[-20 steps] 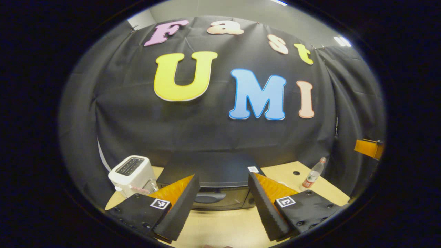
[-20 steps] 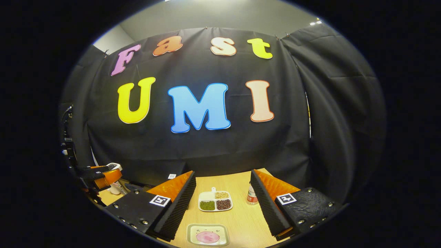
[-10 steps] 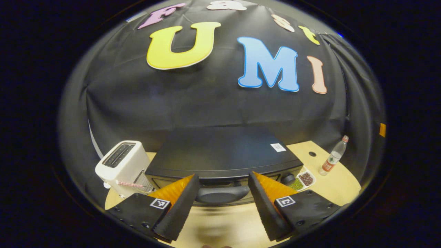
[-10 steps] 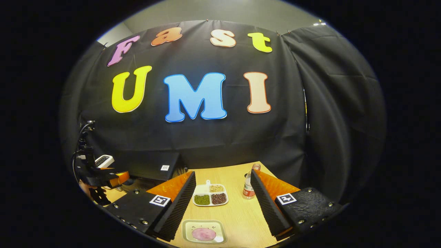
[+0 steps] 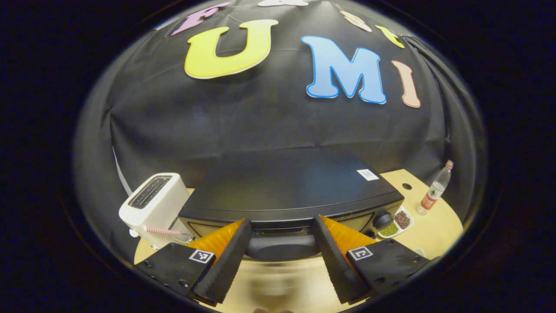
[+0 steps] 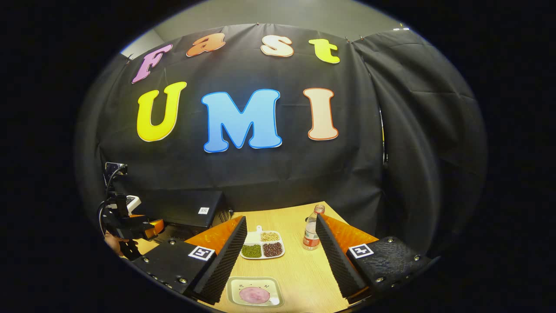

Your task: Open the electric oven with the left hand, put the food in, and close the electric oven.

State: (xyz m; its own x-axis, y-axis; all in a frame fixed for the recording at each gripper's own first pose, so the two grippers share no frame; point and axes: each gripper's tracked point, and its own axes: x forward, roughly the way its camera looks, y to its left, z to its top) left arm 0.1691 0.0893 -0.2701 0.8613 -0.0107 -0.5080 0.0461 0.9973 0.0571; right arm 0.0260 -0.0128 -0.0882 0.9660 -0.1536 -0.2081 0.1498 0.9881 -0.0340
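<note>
Left hand-held gripper (image 5: 281, 261) is spread wide with the black electric oven's (image 5: 286, 187) dark bar handle (image 5: 280, 248) dead ahead between its fingers — I'd ease in square, then clamp and pull down slowly.

Both left gripper (image 5: 280, 254) and right gripper (image 6: 280, 256) fingers spread wide.

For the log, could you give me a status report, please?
Both grippers open. Left gripper at closed oven handle. Food plate untouched.
</note>
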